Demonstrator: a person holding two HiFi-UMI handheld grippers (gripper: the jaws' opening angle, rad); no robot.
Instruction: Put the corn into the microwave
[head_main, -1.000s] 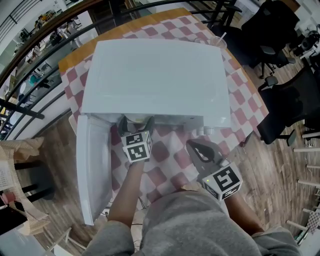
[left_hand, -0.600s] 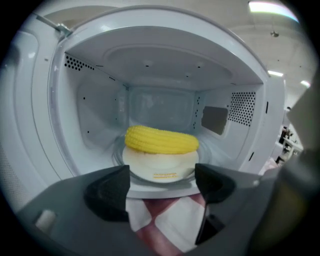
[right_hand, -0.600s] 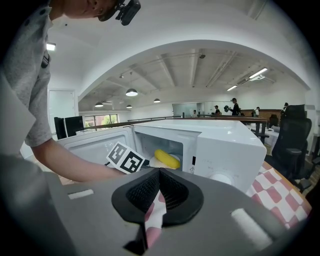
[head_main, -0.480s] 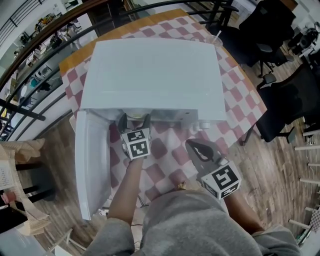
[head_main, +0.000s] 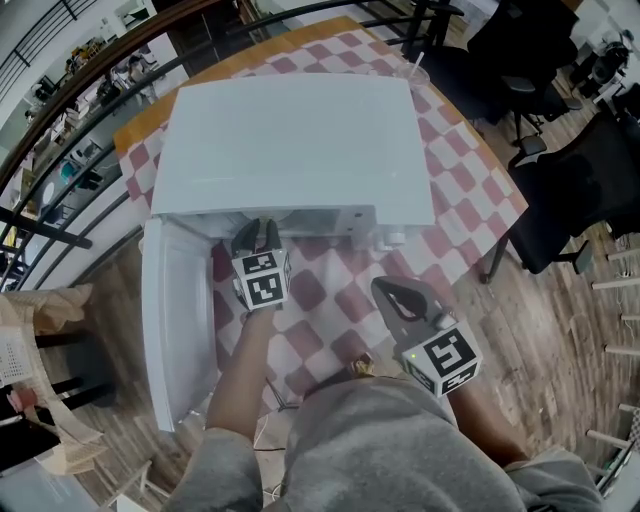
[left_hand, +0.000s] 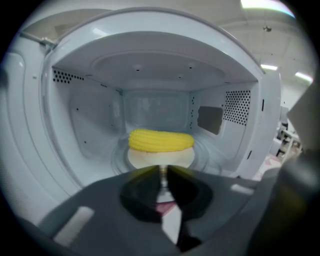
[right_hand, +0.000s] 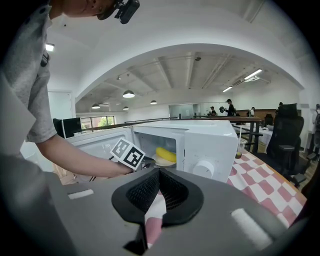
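Now the corn (left_hand: 161, 140) sits inside the microwave (head_main: 290, 140), the left tool (left_hand: 163, 172) is closing on nothing and the right tool (right_hand: 159, 171) stays clenched, empty

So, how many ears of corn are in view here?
1. The corn lies on the plate inside the open microwave. No other shows, though the front of the cavity floor is hidden.

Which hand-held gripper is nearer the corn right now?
Left. The left hand-held gripper sits at the open mouth of the microwave, jaws closing on nothing, the corn just beyond on the plate. The right hand-held gripper hangs outside over the checked tablecloth.
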